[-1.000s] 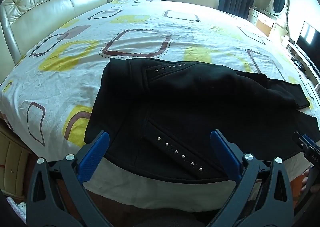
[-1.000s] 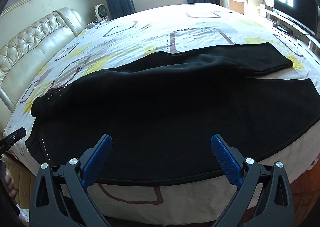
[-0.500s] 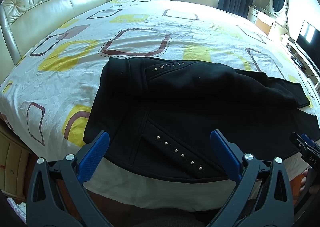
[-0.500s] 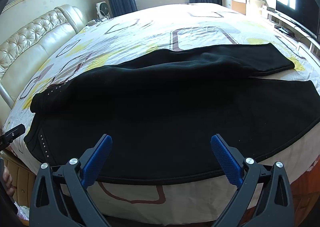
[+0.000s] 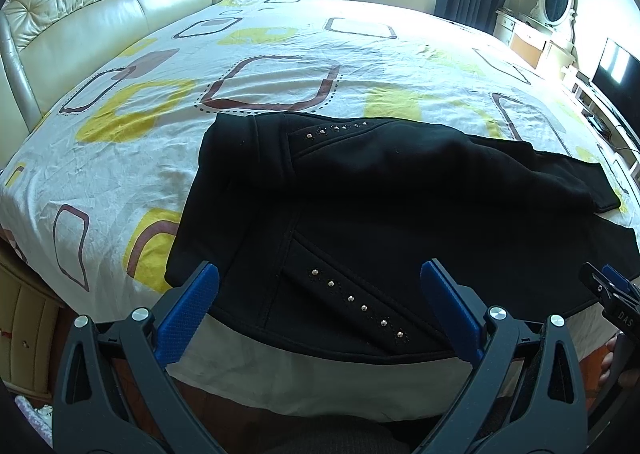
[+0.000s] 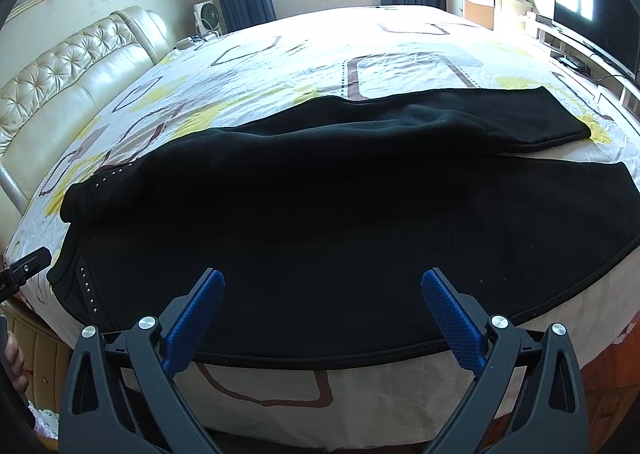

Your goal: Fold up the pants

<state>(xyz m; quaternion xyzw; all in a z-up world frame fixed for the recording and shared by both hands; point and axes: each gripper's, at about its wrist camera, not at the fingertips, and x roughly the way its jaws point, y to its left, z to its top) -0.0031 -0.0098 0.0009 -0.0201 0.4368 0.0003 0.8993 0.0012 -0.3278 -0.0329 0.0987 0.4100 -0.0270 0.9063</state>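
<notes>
Black pants (image 5: 380,213) with small metal studs lie on the bed along its near edge, waist to the left, legs running right; the far half lies folded toward the near half. They also show in the right wrist view (image 6: 320,221). My left gripper (image 5: 318,286) is open and empty, hovering over the studded pocket near the waist. My right gripper (image 6: 322,294) is open and empty above the near edge of the leg section. The right gripper's tip (image 5: 608,286) shows at the right edge of the left wrist view.
The bed (image 5: 160,141) has a white sheet with yellow and brown squares. A tufted cream headboard (image 5: 100,13) stands at the left. A dresser with an oval mirror (image 5: 556,1) and a TV (image 6: 592,13) stand to the right. A small fan (image 6: 206,15) stands by the window.
Both grippers have drifted slightly, so the pants sit a little higher in both views. Both stay open and the pants have not moved.
</notes>
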